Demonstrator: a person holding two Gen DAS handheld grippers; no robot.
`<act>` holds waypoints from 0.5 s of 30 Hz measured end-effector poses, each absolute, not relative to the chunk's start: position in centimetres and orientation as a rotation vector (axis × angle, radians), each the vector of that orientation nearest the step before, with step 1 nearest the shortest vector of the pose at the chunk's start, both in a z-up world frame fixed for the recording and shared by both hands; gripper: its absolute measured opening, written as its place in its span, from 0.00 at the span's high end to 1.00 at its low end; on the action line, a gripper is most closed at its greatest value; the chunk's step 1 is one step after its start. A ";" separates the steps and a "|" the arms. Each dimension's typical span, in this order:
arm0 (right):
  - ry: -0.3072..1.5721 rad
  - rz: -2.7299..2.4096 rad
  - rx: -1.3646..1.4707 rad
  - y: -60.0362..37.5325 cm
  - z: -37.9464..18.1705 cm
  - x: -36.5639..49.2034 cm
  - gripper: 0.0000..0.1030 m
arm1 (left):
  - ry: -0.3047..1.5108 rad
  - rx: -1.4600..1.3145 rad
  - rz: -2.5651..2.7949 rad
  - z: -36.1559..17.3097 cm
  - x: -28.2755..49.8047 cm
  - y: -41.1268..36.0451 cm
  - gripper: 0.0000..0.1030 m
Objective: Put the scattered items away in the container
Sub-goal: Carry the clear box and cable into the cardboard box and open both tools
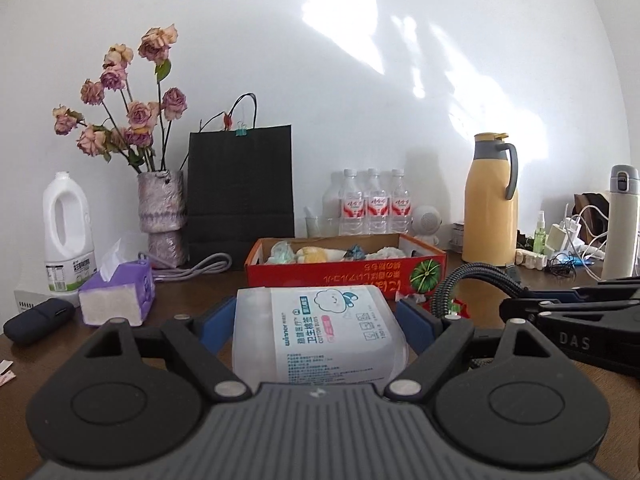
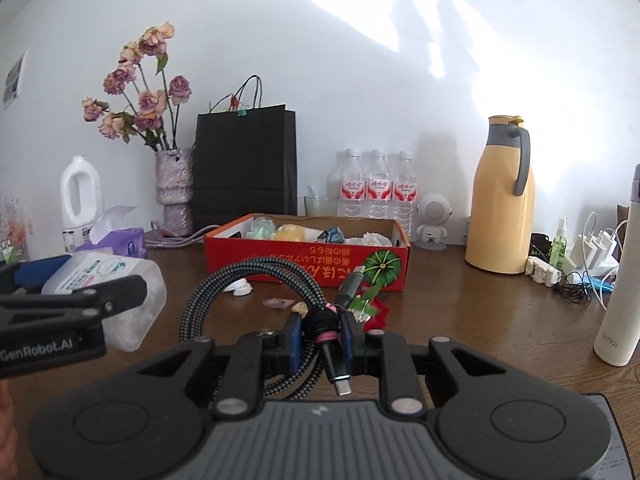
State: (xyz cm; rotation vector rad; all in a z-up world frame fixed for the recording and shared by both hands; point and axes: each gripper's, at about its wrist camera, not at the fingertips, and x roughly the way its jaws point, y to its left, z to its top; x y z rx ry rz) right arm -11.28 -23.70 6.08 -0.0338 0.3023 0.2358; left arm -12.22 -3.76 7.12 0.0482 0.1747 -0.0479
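My left gripper (image 1: pixel 316 314) is shut on a translucent cotton bud box (image 1: pixel 320 332) with a white and blue label, held above the brown table in front of the red cardboard box (image 1: pixel 344 276). The cotton bud box also shows in the right wrist view (image 2: pixel 108 280) at the left. My right gripper (image 2: pixel 322 330) is shut on a coiled grey braided USB cable (image 2: pixel 248 280), bundled with a pink tie. The red cardboard box (image 2: pixel 308 256) holds crumpled wrappers and tissues. Small scraps (image 2: pixel 280 303) and a white item (image 2: pixel 240 288) lie on the table before it.
A purple tissue pack (image 1: pixel 120 292), white jug (image 1: pixel 68 232), flower vase (image 1: pixel 164 216) and black paper bag (image 1: pixel 240 192) stand at the back left. Water bottles (image 1: pixel 372 204), a yellow thermos jug (image 1: pixel 490 200), a white flask (image 2: pixel 620 292) and chargers (image 2: pixel 592 252) stand at the right.
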 end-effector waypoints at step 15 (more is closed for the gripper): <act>0.374 0.183 0.074 -25.6 12.0 10.4 0.81 | 0.437 -0.122 -0.206 9.5 8.7 -0.7 0.58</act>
